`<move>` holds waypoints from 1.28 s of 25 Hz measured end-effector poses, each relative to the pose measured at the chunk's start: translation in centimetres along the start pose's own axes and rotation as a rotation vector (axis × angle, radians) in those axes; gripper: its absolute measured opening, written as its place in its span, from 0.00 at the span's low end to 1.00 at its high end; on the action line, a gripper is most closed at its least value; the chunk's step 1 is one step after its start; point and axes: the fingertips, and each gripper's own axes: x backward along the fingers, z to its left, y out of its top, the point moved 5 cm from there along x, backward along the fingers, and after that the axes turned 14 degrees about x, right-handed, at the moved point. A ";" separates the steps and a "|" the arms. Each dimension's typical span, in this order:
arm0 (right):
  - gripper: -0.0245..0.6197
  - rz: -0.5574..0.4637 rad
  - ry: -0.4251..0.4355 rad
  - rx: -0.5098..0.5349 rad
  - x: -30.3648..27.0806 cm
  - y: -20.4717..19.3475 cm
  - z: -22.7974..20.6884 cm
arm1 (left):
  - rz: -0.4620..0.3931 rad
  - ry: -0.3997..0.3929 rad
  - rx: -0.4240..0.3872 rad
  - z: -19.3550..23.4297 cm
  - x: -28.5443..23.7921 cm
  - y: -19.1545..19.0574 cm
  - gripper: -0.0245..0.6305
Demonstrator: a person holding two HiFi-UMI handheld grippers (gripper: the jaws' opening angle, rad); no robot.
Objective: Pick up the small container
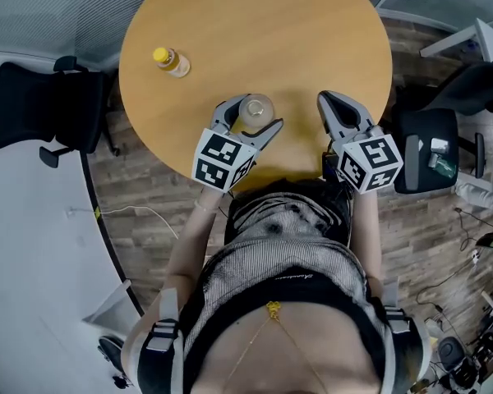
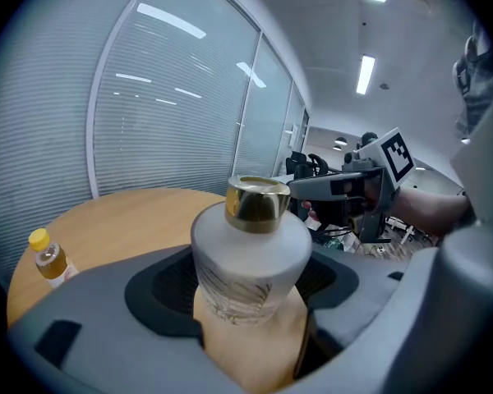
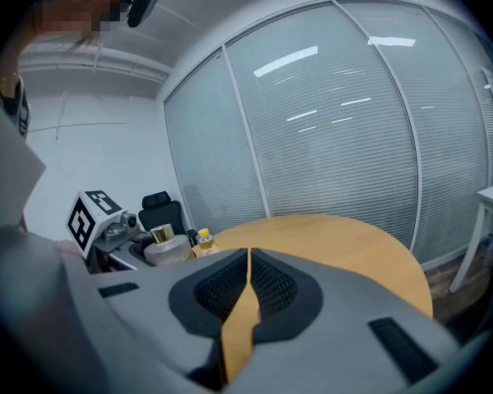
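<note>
The round worktop [image 1: 312,39] was nearly bare, and the person stood at its 6 o'clock edge with a tool in each hand.

The left tool [image 1: 251,116] reached in over the worktop near 6 o'clock. Its two jaws stood on either side of the container [image 1: 257,107], a squat frosted thing with a gold cap. In the left gripper view the jaws were only as far apart as the container's body and seemed to press on both its sides, so I took the grip as made.

The right tool [image 1: 325,100] lay over the edge at about 5 o'clock, well apart from the container. Its jaws were closed together with nothing between them, and it seemed to have no part in the job.

A bottle [image 1: 172,61] with a yellow cap stood alone at about 10 o'clock, untouched.

As I judged it, the reach and the clasp were done and the lift was what remained. I could not tell from any view whether the container's base had left the worktop.
</note>
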 end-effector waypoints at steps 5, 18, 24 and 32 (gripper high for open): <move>0.08 -0.001 0.006 0.007 -0.2 0.2 -0.1 | 0.006 -0.006 0.016 -0.5 0.7 0.4 0.58; 0.08 0.006 0.033 0.017 -0.9 0.1 0.4 | 0.001 -0.003 0.003 -1.0 1.6 0.5 0.58; 0.08 0.006 0.036 0.020 -1.0 0.2 0.4 | -0.001 -0.007 0.015 -1.0 1.6 0.5 0.58; 0.08 0.013 0.029 0.021 -0.9 0.2 0.2 | -0.003 -0.013 0.015 -1.2 1.5 0.7 0.58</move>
